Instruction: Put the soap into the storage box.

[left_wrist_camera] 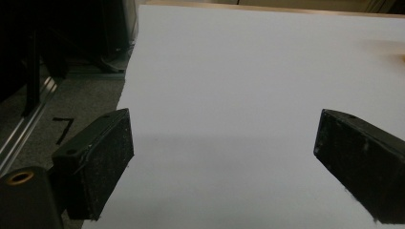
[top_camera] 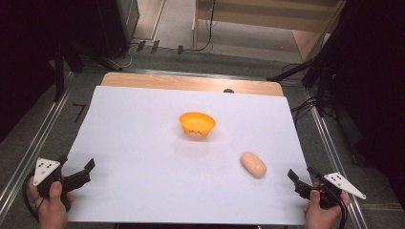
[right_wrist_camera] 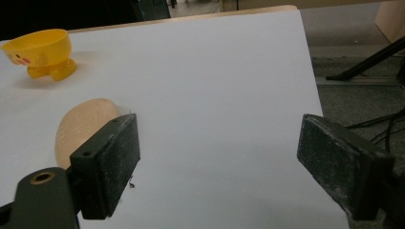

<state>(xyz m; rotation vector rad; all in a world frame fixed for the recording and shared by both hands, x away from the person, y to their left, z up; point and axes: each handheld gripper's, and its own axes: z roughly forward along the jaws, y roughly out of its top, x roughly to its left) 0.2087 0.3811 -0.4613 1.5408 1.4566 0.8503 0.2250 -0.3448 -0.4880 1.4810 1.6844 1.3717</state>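
An orange footed bowl (top_camera: pixel 197 123) (right_wrist_camera: pixel 42 52) stands near the middle of the white sheet (top_camera: pixel 143 143). A pale peach oval lump (top_camera: pixel 253 164) (right_wrist_camera: pixel 83 129) lies on the sheet to the right of the bowl and nearer the person. My right gripper (top_camera: pixel 301 175) (right_wrist_camera: pixel 217 167) rests at the sheet's front right corner, jaws apart and empty, with the lump just beyond its left jaw. At the front left corner my left gripper (top_camera: pixel 76 164) (left_wrist_camera: pixel 224 167) is held wide open over bare sheet.
The sheet covers a wooden table (top_camera: pixel 191 82) whose far edge shows. Grey floor with metal rails (top_camera: pixel 28 143) runs along both sides. Dark stands and cables (top_camera: pixel 315 86) sit at the right and far left.
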